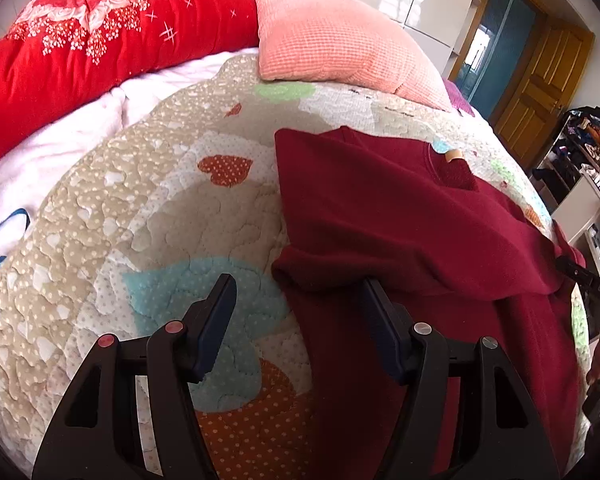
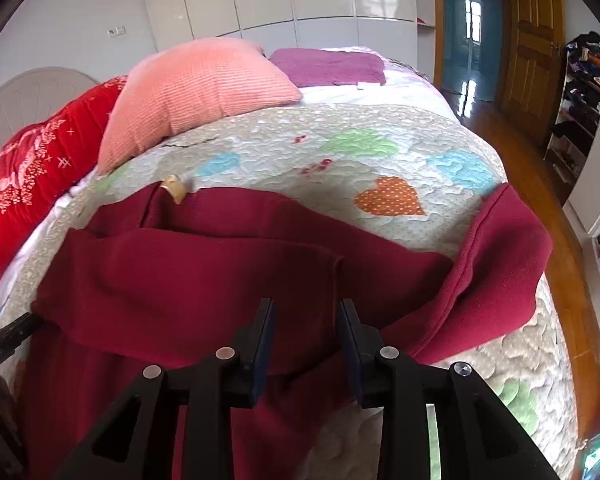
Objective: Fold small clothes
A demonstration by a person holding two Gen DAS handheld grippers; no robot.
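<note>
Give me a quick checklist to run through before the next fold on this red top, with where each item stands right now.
1. Left gripper open and free: ok, its jaws are spread with nothing between them.
2. Right gripper open: ok, there is a clear gap between the jaws, over the cloth.
3. Dark red top lying on the heart quilt: ok.
4. One sleeve already folded across the body: ok.
5. Other sleeve folded in: not ok, it still spreads out toward the bed edge.
6. Cloth smooth under the fold: cannot tell.
</note>
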